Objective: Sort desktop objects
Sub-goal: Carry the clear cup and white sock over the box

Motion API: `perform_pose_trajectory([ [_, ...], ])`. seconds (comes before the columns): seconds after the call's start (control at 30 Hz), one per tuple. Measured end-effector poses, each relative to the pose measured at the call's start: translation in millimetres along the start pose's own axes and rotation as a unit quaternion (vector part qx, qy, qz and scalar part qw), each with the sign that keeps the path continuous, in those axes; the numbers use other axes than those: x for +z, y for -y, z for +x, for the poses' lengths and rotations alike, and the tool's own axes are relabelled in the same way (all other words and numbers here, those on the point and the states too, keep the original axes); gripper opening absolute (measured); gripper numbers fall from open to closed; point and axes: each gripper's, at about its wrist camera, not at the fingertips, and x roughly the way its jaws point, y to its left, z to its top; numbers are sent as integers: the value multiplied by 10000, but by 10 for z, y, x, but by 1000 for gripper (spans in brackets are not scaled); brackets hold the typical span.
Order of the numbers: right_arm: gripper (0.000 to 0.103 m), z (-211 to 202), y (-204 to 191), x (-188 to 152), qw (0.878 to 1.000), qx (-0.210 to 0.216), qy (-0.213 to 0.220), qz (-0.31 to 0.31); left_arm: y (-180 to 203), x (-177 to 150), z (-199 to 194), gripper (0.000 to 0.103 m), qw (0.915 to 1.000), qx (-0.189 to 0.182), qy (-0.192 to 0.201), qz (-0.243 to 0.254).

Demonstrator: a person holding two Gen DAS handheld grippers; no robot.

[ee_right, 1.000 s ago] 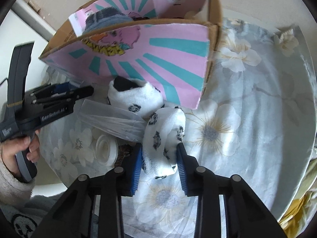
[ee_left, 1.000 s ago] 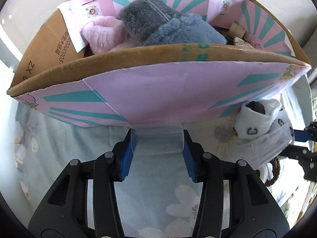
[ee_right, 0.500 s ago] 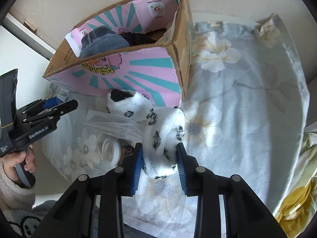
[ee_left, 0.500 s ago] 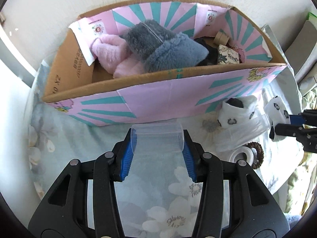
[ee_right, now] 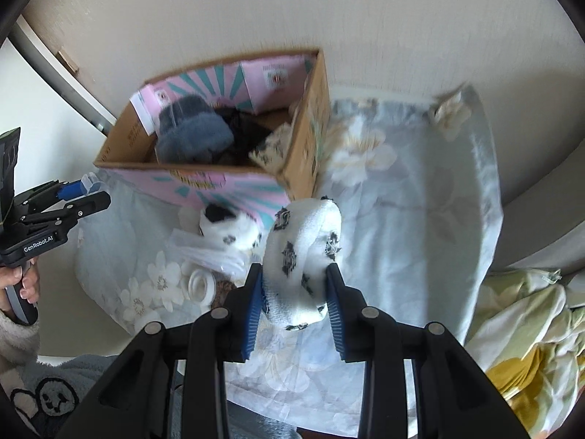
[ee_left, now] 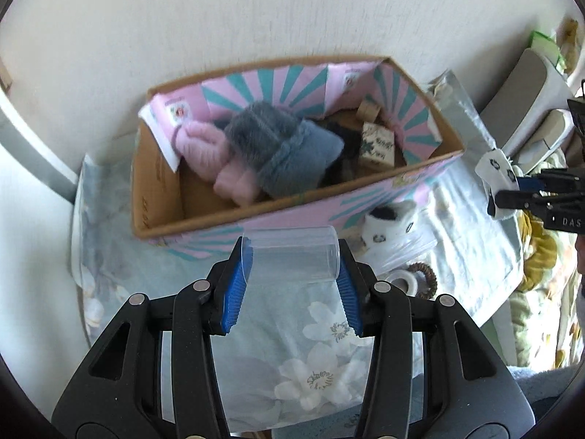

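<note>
My left gripper [ee_left: 294, 256] is shut on a clear plastic cup [ee_left: 296, 254], held lying sideways above the flowered cloth in front of the cardboard box [ee_left: 226, 216]. My right gripper [ee_right: 295, 274] is shut on a white sock with dark prints [ee_right: 303, 252], lifted above the cloth right of the box [ee_right: 303, 153]. The box holds pink [ee_left: 212, 157] and grey-blue fluffy slippers [ee_left: 285, 150] and small cartons [ee_left: 376, 144]. A second matching sock [ee_right: 228, 228] lies against the box front.
A clear plastic bag [ee_right: 208, 252], a white tape roll [ee_right: 199, 285] and a brown hair tie [ee_left: 424, 280] lie on the cloth [ee_right: 402, 219] by the second sock. A wall stands behind the box. Bedding [ee_right: 530, 329] lies at the right.
Both grippers have risen and pulled back from the box. The sock has been lifted off the cloth. The cup stays clamped in the left gripper.
</note>
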Motion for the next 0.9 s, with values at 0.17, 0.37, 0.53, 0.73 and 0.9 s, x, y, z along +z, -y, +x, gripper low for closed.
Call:
perform_pose_trajectory([
  [0.17, 31, -123, -91, 251, 9996, 40, 221, -197, -63, 235, -178, 41, 9998, -94, 143, 111],
  [0.37, 30, -194, -359, 614, 9981, 114, 366, -487, -177, 553, -265, 41, 9993, -76, 258, 274],
  [0.53, 31, -95, -616, 950, 9966, 179, 378, -706, -265, 840, -220, 41, 9987, -42, 281, 428],
  [0.73, 30, 99, -761, 1269, 9971, 191, 250, -697, -339, 1114, -65, 41, 9977, -50, 239, 625],
  [0.9, 30, 252, -842, 1409, 9975, 112, 117, -690, -382, 1236, 117, 41, 9970, -106, 76, 767],
])
